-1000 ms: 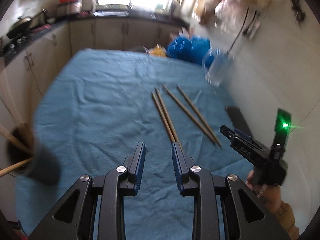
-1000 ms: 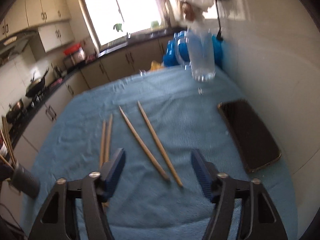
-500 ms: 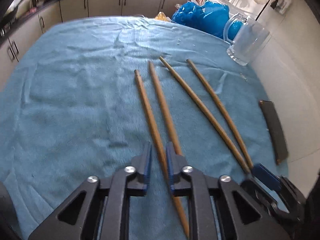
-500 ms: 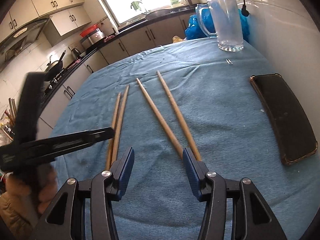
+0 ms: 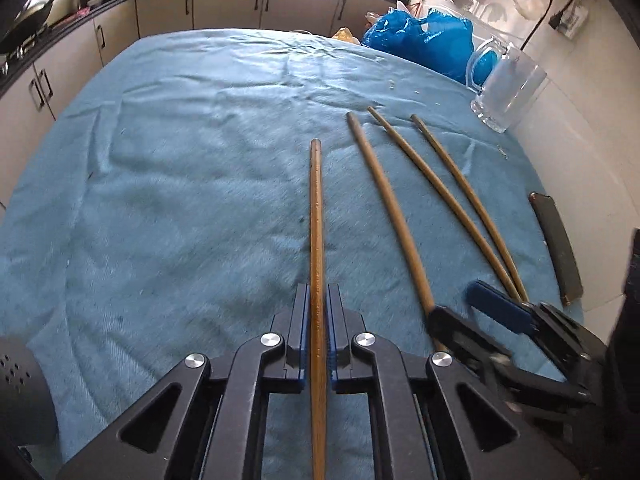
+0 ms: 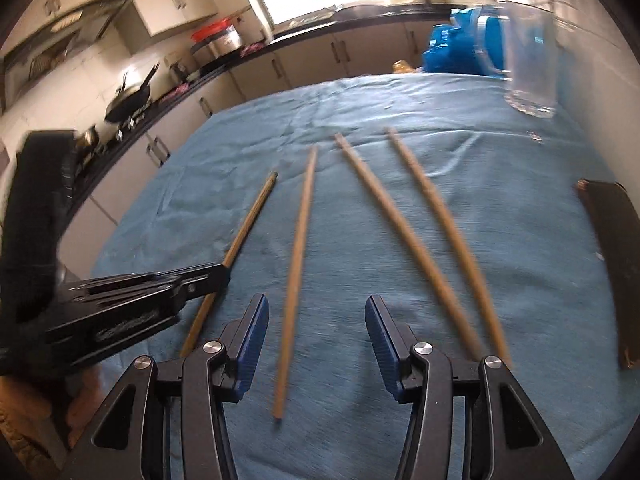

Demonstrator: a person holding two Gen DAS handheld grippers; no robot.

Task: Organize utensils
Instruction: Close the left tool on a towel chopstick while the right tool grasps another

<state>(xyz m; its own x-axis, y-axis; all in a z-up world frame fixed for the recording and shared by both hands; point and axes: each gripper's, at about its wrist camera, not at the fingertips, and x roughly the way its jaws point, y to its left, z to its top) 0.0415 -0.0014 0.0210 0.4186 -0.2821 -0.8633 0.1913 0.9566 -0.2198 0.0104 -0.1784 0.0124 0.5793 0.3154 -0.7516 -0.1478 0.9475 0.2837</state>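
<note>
Blue towel [image 5: 180, 184] covers the table, glass pitcher [image 5: 506, 92] upright at the far corner, blue bag [image 5: 424, 42] behind it, dark phone [image 6: 616, 256] near the wall.

Held chopstick [image 5: 317, 216]: its near end is running out past the left wrist view's bottom edge.
Black holder [image 5: 22, 390]: being cut off at that view's lower left.
Right tool [image 5: 464, 310]: blurring, hiding three chopsticks' near ends.
Glass mug [image 6: 530, 60]: smearing near the surface's far right corner; rim cut off.
Dark phone [image 6: 612, 264]: partly cropped.
</note>
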